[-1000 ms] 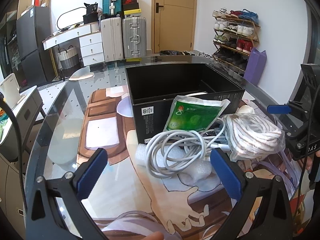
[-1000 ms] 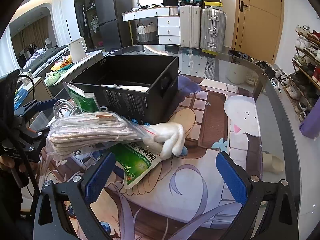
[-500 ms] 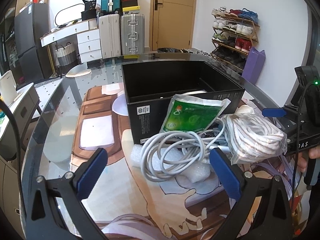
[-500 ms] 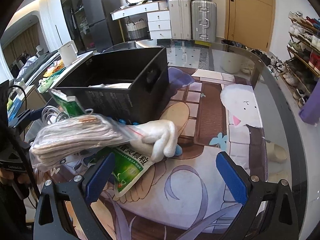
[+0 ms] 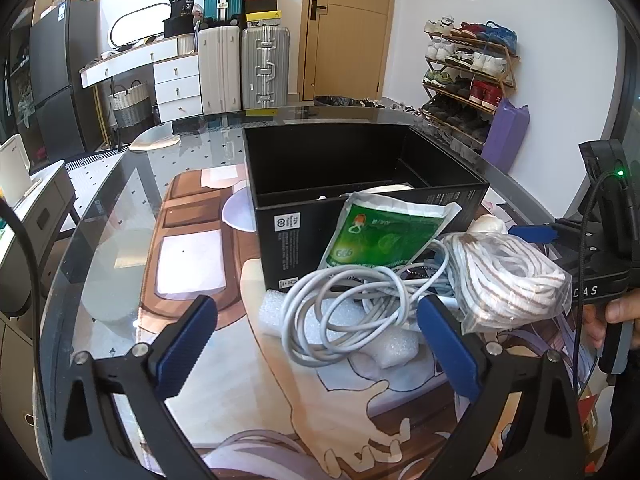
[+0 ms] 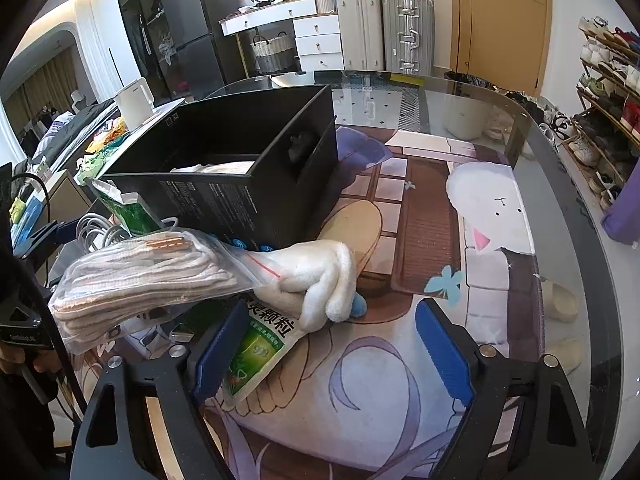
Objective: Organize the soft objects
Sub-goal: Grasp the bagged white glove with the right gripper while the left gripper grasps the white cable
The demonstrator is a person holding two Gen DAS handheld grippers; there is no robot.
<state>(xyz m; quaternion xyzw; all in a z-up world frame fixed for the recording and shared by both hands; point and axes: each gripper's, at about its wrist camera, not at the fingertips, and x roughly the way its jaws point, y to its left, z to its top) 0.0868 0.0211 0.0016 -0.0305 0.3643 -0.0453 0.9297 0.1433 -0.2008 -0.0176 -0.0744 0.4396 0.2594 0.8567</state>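
Note:
My left gripper (image 5: pixel 316 312) is open, its jaws wide either side of a coiled white cable (image 5: pixel 344 312) lying on white foam (image 5: pixel 392 346). Behind them a green packet (image 5: pixel 380 236) leans on the black box (image 5: pixel 276 236). A clear bag of white cord (image 5: pixel 504 284) lies to the right. My right gripper (image 6: pixel 332 348) is closing. The green packet's (image 6: pixel 256 356) corner lies between its jaws by the left pad, which does not press it. A white plush toy (image 6: pixel 320 276) lies just ahead, under the cord bag (image 6: pixel 148 276).
The black box (image 6: pixel 248 200) holds something white and has room inside. Everything sits on a glass table over a cartoon mat (image 6: pixel 400 412), whose curved edge (image 6: pixel 576 208) runs along the right. Suitcases (image 5: pixel 264 68) and a shoe rack (image 5: pixel 468 76) stand beyond.
The right gripper's jaws have narrowed, and it has come lower and closer to the green packet and plush toy. The left gripper has stayed put.

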